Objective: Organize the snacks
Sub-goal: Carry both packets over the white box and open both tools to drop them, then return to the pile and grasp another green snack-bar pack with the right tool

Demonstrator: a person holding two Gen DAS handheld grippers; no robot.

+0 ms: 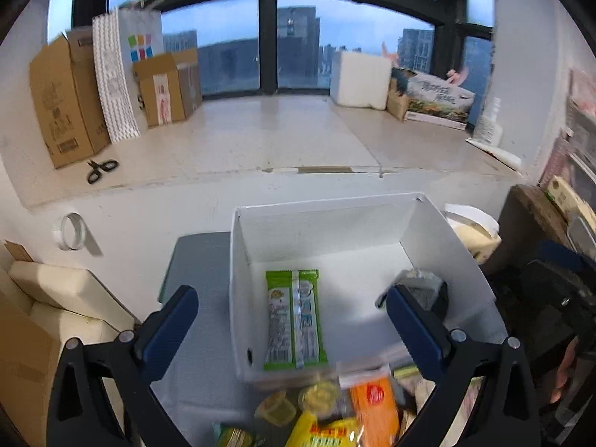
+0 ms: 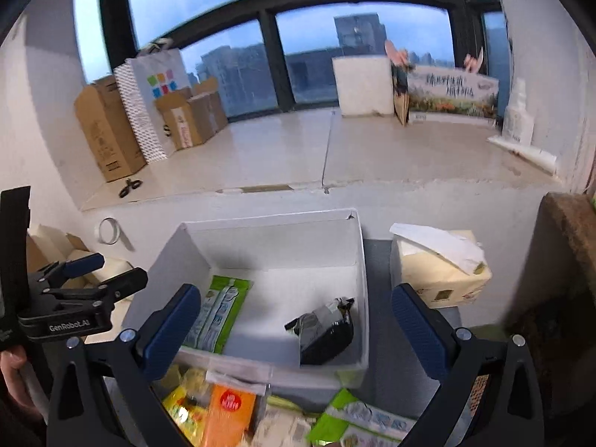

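- Left gripper [image 1: 290, 316]: jaws apart, empty, above white box [image 1: 238, 279].
- Right gripper [image 2: 296, 320]: jaws apart, empty.
- Green packet [image 1: 292, 320] and dark packet [image 2: 326, 331] lie inside the box.
- Loose snacks, blurred, including an orange packet [image 2: 229, 409], sit just before it.

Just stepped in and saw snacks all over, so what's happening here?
A person is sorting snacks into a white open-top cardboard box with a pair of tongs in each hand. Both the left tongs and right tongs are open and empty, hovering over the box. Inside lie a green flat snack packet and a black-and-silver crumpled pouch. More snacks, including an orange flat packet, wait in a loose pile in front of the box.
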